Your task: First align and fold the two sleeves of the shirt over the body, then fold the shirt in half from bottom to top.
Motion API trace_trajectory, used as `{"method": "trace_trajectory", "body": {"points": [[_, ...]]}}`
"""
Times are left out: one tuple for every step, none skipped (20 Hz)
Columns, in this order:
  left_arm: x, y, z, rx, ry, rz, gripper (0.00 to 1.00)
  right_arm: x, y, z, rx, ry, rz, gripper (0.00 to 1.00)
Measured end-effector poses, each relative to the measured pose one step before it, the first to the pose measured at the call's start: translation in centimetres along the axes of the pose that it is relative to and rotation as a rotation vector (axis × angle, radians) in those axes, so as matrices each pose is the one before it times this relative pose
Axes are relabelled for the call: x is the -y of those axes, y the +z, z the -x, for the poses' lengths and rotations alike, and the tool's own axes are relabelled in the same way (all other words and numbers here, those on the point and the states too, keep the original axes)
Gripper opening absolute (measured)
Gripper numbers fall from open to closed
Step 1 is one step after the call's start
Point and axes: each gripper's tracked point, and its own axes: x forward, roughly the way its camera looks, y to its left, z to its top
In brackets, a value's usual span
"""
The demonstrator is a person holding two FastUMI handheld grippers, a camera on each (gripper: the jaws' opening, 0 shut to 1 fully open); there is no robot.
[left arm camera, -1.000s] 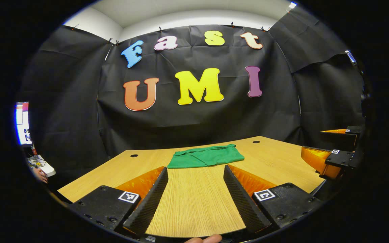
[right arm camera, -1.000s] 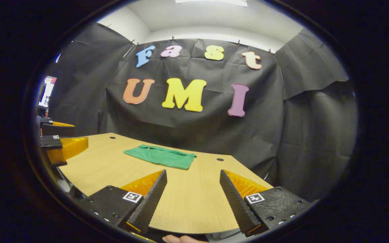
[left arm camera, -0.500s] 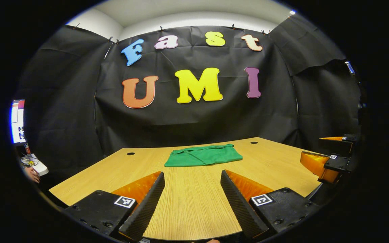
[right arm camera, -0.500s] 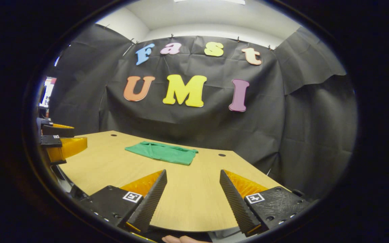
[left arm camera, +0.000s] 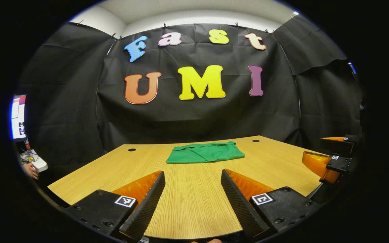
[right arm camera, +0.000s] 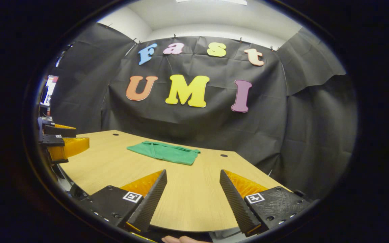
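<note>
left claw (left arm camera: 191, 199) open | right claw (right arm camera: 192, 197) open | both barely shifted | shirt (left arm camera: 205, 152) stays folded on table (left arm camera: 113, 168)

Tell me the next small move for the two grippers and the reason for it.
Probably none beyond holding both back at the near edge. The green shirt already lies as a compact folded rectangle on the far part of the wooden table, no sleeve sticking out. The left gripper and right gripper are both open, empty and well short of it, so the folds look done.
</note>
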Motion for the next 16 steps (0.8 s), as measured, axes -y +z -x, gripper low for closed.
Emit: {"method": "trace_trajectory", "body": {"points": [[0.038, -0.127, -0.004, -0.00292, -0.00024, -0.00340, 1.00, -0.044, -0.082, -0.161, -0.00392, 0.00290, 0.00236, 0.97], [-0.060, -0.132, 0.039, -0.00088, 0.00114, -0.00283, 1.00, -0.108, -0.179, -0.189, -0.00395, 0.00415, 0.00093, 0.97], [0.100, 0.013, -0.054, 0.00093, -0.00166, -0.00162, 1.00, -0.173, -0.139, -0.139, -0.00361, 0.00459, -0.00001, 0.97], [0.129, -0.008, -0.058, 0.00243, -0.00392, -0.00044, 1.00, -0.047, -0.283, -0.136, -0.00619, 0.00252, 0.00081, 0.97], [0.104, 0.063, -0.072, 0.00198, -0.00329, 0.00060, 1.00, 0.011, -0.294, 0.014, -0.01009, 0.00101, 0.00182, 0.97], [-0.013, -0.074, 0.055, 0.00002, -0.00167, 0.00005, 1.00, 0.063, -0.496, 0.080, -0.00676, 0.00129, -0.00297, 0.97], [0.046, -0.002, 0.026, -0.00070, -0.00120, 0.00017, 1.00, 0.131, -0.104, -0.034, -0.00456, 0.00135, -0.00534, 0.97], [0.116, -0.122, -0.024, 0.00019, -0.00388, 0.00043, 1.00, 0.127, -0.012, -0.170, -0.00027, -0.00112, -0.00363, 0.97], [-0.011, -0.099, -0.052, -0.00138, -0.00199, 0.00042, 1.00, 0.140, 0.120, -0.029, 0.00204, -0.00461, -0.00003, 0.95], [-0.033, -0.171, -0.064, -0.00181, 0.00051, 0.00124, 1.00, 0.097, 0.013, -0.065, 0.00118, -0.00243, 0.00238, 0.95], [-0.066, -0.157, -0.116, -0.00357, 0.00064, 0.00246, 1.00, 0.010, -0.188, -0.020, -0.00203, -0.00159, 0.00277, 0.95], [-0.048, -0.203, -0.046, -0.00600, 0.00159, 0.00233, 1.00, 0.091, -0.194, -0.089, -0.00232, 0.00123, -0.00040, 0.97], [-0.105, -0.242, -0.064, -0.00568, 0.00300, 0.00125, 1.00, -0.068, -0.289, -0.137, -0.00623, 0.00329, -0.00121, 0.95], [-0.075, -0.224, -0.039, -0.00619, 0.00382, 0.00054, 1.00, -0.092, -0.307, -0.194, -0.00796, 0.00212, 0.00091, 0.97], [-0.050, -0.197, -0.094, -0.00433, 0.00139, 0.00010, 1.00, 0.077, -0.169, -0.112, -0.00626, -0.00041, 0.00095, 0.97], [-0.092, -0.126, -0.039, -0.00222, 0.00031, 0.00038, 1.00, 0.095, -0.044, -0.160, -0.00419, -0.00089, -0.00023, 0.95]]}}
